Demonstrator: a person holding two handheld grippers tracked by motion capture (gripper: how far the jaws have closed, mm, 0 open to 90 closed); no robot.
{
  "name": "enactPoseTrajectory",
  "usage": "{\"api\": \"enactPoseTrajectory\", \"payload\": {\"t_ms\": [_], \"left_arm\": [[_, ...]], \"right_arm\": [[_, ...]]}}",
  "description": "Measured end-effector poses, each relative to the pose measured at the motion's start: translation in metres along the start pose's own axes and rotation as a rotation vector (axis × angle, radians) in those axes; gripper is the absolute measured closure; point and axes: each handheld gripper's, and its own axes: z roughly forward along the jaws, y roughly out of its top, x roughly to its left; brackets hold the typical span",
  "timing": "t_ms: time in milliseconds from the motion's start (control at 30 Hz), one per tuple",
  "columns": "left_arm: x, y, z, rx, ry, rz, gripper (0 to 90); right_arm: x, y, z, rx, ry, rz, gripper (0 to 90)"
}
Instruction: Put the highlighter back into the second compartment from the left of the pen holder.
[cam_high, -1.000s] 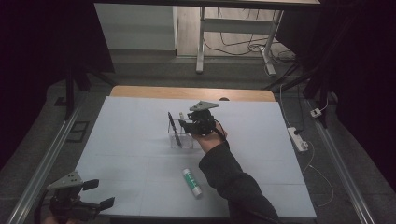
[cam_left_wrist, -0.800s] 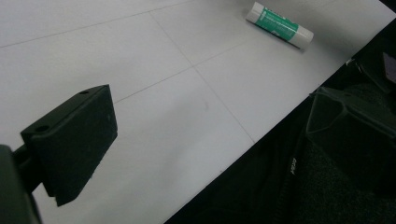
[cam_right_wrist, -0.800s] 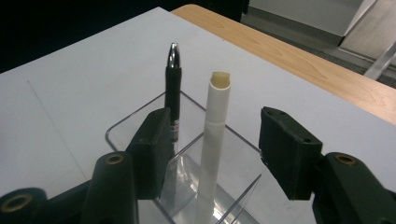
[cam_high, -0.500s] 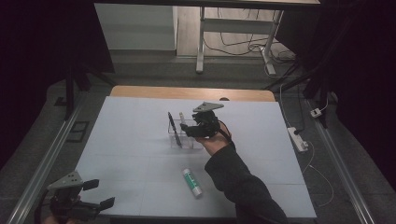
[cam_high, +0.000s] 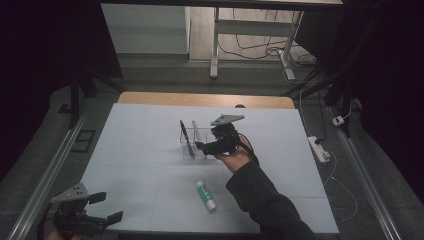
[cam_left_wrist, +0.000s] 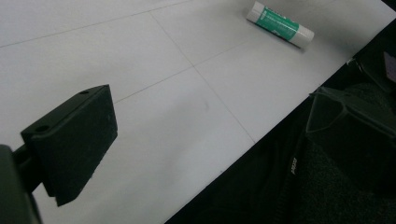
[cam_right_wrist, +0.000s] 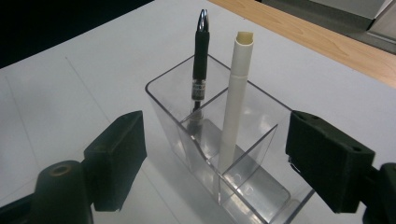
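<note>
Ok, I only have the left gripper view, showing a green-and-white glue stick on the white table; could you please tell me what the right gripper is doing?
Observer: The right gripper is open, pointed at a clear plastic divided holder.
Operator: Anything inside it?
Observer: A black pen and a white pen, both standing.
Operator: How near is the glue stick?
Observer: Apart from the holder, nearer the person.

Looks like a lab or recording studio: dark surroundings, a white-covered desk (cam_high: 150, 150), metal rails (cam_high: 45, 175) alongside, loose cables (cam_high: 260, 47) and a power strip (cam_high: 318, 149) on grey floor.
</note>
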Motion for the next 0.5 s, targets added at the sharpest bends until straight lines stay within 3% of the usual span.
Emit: {"api": "enactPoseTrajectory", "payload": {"t_ms": [200,500], "left_arm": [[0.0,0.0,0.0,0.0,0.0,0.001,2.0],[0.0,0.0,0.0,0.0,0.001,0.002,2.0]], "right_arm": [[0.002,-0.003,-0.008,0.02,0.03,0.006,14.8],[0.008,-0.014,-0.019,0.066,0.04,-0.019,5.7]]}}
